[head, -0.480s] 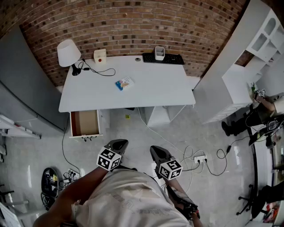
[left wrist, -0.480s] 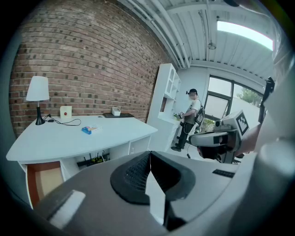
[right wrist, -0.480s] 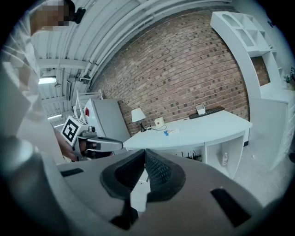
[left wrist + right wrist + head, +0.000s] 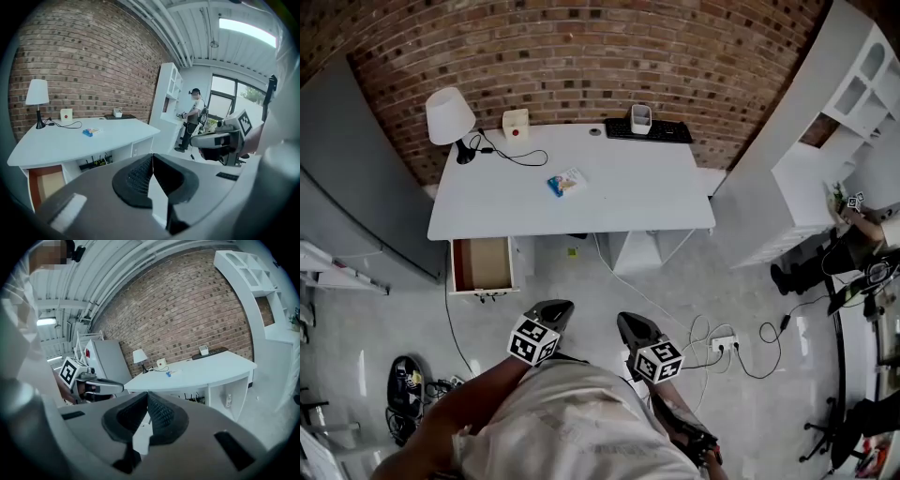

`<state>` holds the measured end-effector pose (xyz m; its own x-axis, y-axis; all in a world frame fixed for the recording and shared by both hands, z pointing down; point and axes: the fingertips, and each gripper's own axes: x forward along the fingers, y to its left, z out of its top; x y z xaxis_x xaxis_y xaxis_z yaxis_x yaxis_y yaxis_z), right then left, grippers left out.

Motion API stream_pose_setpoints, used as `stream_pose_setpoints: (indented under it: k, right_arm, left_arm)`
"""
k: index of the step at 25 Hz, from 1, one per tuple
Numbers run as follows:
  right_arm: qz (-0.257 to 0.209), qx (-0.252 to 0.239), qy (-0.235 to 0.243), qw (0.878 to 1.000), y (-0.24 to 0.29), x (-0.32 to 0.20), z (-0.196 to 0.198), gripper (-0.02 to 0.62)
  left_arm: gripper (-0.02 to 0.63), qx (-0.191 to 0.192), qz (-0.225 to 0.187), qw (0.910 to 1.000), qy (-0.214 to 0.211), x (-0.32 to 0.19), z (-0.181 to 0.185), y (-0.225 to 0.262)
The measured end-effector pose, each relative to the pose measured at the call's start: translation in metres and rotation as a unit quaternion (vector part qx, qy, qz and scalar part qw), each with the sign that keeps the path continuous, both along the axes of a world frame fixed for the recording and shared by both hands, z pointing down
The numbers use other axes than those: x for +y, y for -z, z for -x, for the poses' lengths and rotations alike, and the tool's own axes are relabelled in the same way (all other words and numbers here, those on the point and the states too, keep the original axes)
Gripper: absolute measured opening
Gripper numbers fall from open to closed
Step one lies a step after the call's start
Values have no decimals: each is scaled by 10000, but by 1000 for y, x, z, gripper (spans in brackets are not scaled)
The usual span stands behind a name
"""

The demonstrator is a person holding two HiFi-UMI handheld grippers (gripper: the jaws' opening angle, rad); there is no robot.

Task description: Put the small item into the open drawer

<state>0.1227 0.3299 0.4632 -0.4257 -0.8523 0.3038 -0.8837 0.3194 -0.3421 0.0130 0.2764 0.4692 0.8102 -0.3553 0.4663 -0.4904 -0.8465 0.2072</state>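
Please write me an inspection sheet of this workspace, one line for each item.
Surface: white desk, mostly bare.
Job's things: small blue-and-white packet lying on the desk; open drawer under the desk's left end, nothing seen inside.
Clutter: lamp, small box, keyboard, white cup along the back edge.
Grippers: left gripper shut, empty; right gripper shut, empty; both away from the desk.
Cables: lamp cord on the desk; power strip with cords on the floor.
Surroundings: brick wall, white shelving, a person at the right.
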Motion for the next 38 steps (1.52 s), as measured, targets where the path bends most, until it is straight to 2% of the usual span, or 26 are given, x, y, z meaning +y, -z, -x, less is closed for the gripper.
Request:
stream_pose_setpoints:
  k: [11, 17, 22, 30, 38]
  right_arm:
    - [227, -220, 119, 9994, -12, 4, 20, 6]
    - [314, -271, 146, 9990, -16, 5, 20, 6]
    - [480, -270, 330, 9979, -22, -3, 33, 6]
    - [598, -170, 621, 9961, -24, -35, 59, 6]
    - [578, -53, 623, 9964, -20, -76, 71, 6]
  left_arm:
    - [8, -164, 127, 9996, 177, 9, 23, -7]
    - [8, -230, 169, 9994, 175, 13, 21, -10]
    - [8, -271, 266, 9988, 302, 8, 35, -15]
    - [8, -219, 453, 9970, 583, -12, 64, -24]
    - [8, -91, 425, 9969, 655, -56, 80, -23]
